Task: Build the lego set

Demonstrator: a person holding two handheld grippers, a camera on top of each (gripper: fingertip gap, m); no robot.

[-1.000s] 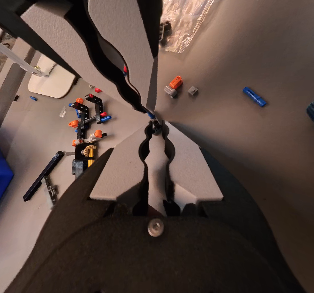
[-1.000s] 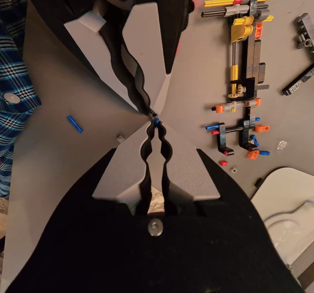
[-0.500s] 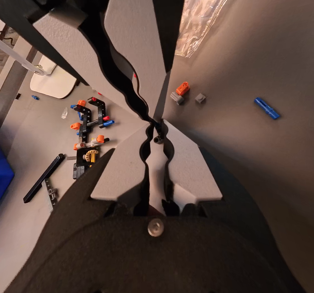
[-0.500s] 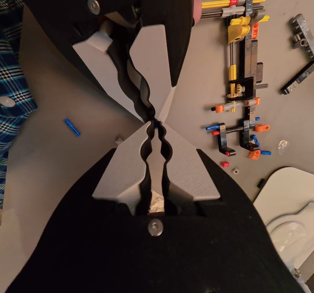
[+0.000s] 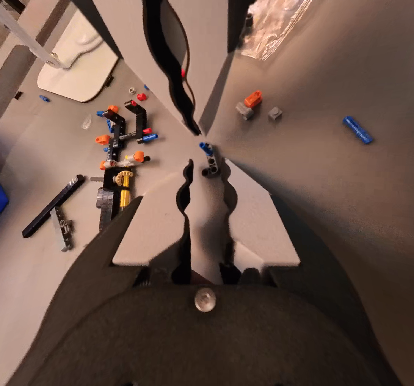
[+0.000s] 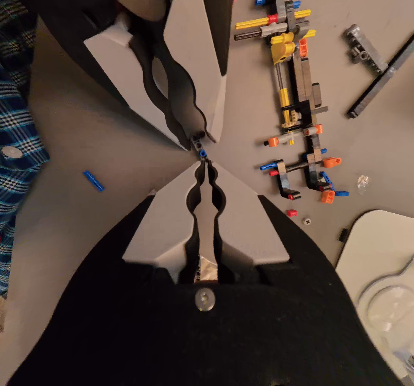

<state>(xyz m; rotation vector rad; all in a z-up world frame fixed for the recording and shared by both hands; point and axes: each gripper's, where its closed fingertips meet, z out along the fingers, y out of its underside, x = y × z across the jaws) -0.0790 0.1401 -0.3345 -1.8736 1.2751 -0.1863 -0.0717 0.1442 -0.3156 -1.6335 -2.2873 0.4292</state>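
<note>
Now left tool [image 5: 207, 162] spread wide, small grey L-beam [image 5: 211, 166] with blue pin [image 5: 203, 146] against its right finger; right tool [image 6: 206, 162] clenched empty at 6 o'clock of pin.

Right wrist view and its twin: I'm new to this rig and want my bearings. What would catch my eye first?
The two grippers meet tip to tip mid-frame: the left gripper, jaws apart, and the right gripper, jaws almost touching, with a small grey beam carrying a blue pin between them. Next, the half-built model, yellow, orange and black, lies on the table right of them in the right wrist view.
</note>
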